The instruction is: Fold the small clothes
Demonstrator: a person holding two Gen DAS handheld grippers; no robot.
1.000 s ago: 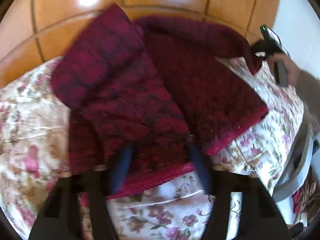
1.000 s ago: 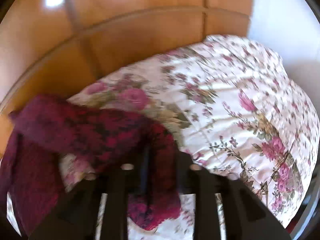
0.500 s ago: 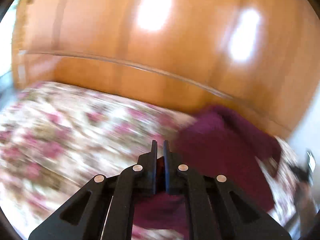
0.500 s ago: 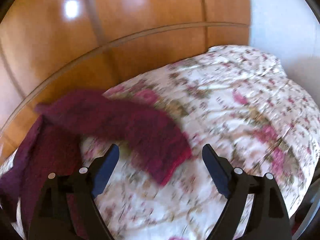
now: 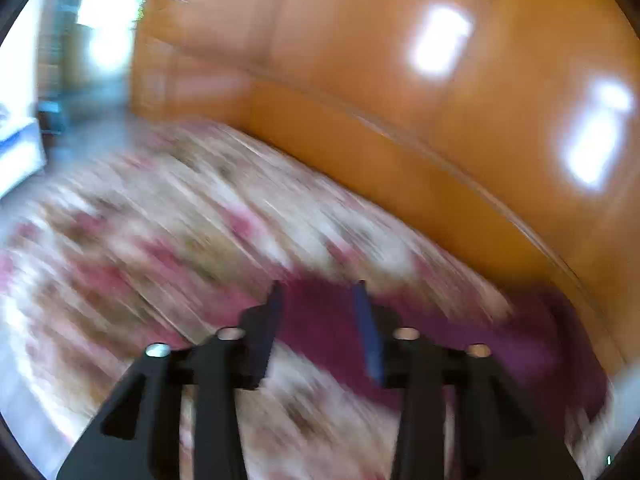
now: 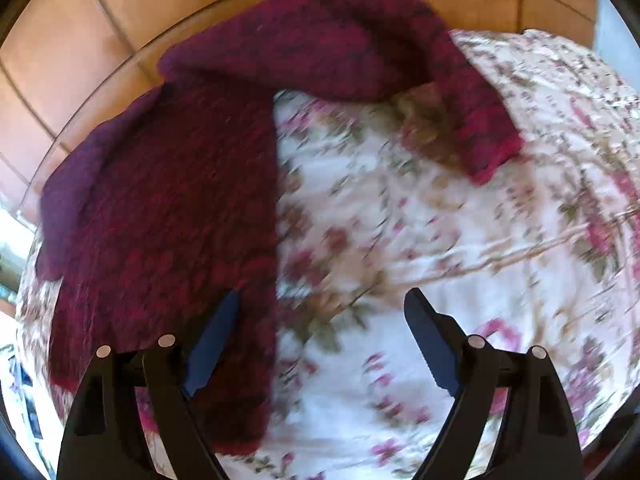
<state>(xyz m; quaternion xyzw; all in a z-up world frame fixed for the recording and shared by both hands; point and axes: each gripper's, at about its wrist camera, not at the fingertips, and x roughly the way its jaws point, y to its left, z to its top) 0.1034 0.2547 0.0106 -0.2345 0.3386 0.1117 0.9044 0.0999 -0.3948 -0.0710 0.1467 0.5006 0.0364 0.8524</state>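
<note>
A dark red knitted sweater (image 6: pixel 168 208) lies on the floral bedspread (image 6: pixel 420 240). Its body runs down the left of the right wrist view, and one sleeve (image 6: pixel 472 92) arcs across the top and ends at the right. My right gripper (image 6: pixel 320 316) is open and empty, with its left finger over the sweater's edge. In the blurred left wrist view a stretch of the sweater (image 5: pixel 320 320) shows between and beyond the fingers. My left gripper (image 5: pixel 318 300) is open, just above that fabric.
A glossy wooden headboard (image 5: pixel 440 120) rises behind the bed and also shows in the right wrist view (image 6: pixel 120 20). A bright doorway or window (image 5: pixel 104 32) is at the far left. The left wrist view is heavily motion-blurred.
My left gripper was shut on the sweater half a second ago and is now open, swung left. My right gripper stays open and has moved down toward the sweater's body.
</note>
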